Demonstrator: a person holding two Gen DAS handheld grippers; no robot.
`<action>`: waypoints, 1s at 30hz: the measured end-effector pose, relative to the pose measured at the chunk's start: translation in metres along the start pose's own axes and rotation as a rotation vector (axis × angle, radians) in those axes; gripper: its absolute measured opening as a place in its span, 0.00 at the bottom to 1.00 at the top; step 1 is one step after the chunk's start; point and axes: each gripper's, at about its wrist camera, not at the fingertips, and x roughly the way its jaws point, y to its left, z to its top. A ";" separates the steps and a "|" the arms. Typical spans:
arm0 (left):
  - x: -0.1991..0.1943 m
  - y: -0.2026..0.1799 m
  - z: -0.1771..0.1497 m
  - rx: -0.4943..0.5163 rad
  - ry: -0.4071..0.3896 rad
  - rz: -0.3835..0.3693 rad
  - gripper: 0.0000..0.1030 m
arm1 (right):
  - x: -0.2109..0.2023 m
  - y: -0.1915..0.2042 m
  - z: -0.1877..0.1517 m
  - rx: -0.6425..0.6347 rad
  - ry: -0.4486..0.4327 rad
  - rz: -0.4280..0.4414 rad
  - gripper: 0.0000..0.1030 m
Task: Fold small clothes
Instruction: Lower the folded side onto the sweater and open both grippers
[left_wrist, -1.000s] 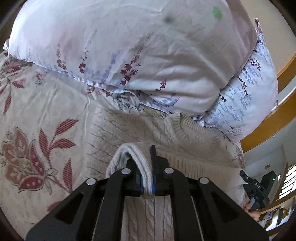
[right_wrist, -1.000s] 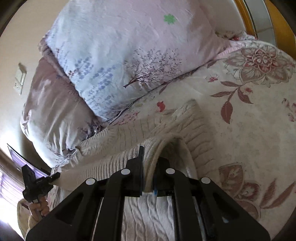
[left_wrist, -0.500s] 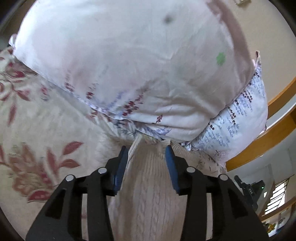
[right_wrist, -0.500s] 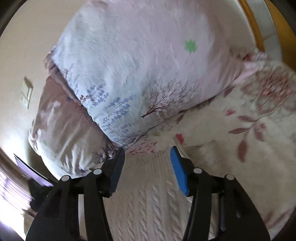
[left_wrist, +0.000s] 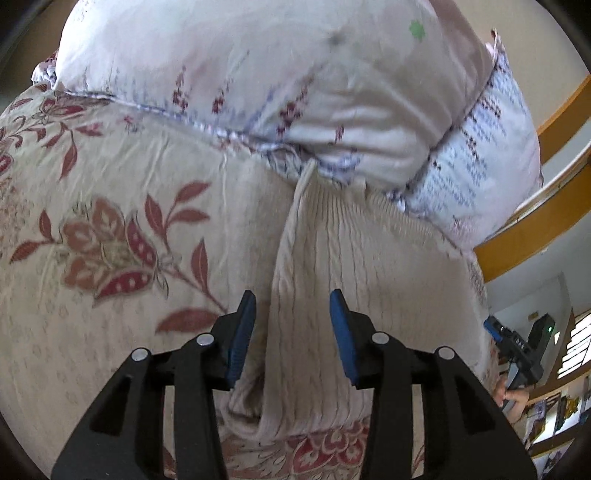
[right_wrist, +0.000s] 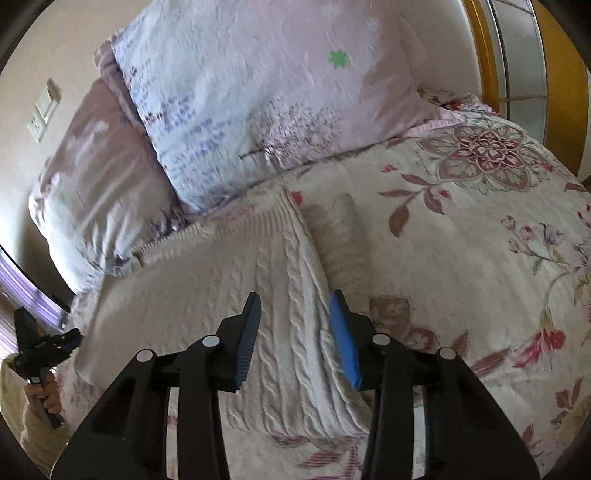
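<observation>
Floral bedspread (left_wrist: 110, 192), wrinkled cotton, is topped by plump pillows (right_wrist: 258, 92). Cream cable-knit sweater (right_wrist: 229, 280) is laid folded below these. Left tool (left_wrist: 291, 332) and right tool (right_wrist: 295, 336) are held released, nothing gripped, the right's jaws just closing.

Bed covered by cream bedspread (right_wrist: 480, 258), printed with dark red flowers and leaves. Two pillows at its head: pale pink pillow (right_wrist: 277, 74) with lavender sprig print and a small green clover mark; mauve pillow (right_wrist: 85, 177) beside it, partly tucked behind. Plain beige wall (right_wrist: 55, 44) behind, with a white switch plate (right_wrist: 42, 110). Orange-brown wooden frame (left_wrist: 535, 229) curves past bed's edge. Bright daylight from window with blinds (left_wrist: 576, 343). Shelf with small coloured items (left_wrist: 554, 417) below it.
</observation>
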 end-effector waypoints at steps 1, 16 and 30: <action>0.002 -0.001 -0.003 0.012 0.005 0.010 0.38 | 0.002 0.000 -0.001 -0.009 0.004 -0.008 0.41; 0.014 -0.005 -0.010 0.076 0.020 0.060 0.07 | -0.009 0.007 -0.013 -0.045 -0.003 -0.059 0.11; 0.009 -0.007 -0.009 0.119 0.011 0.074 0.10 | 0.007 0.019 -0.017 -0.103 0.038 -0.243 0.17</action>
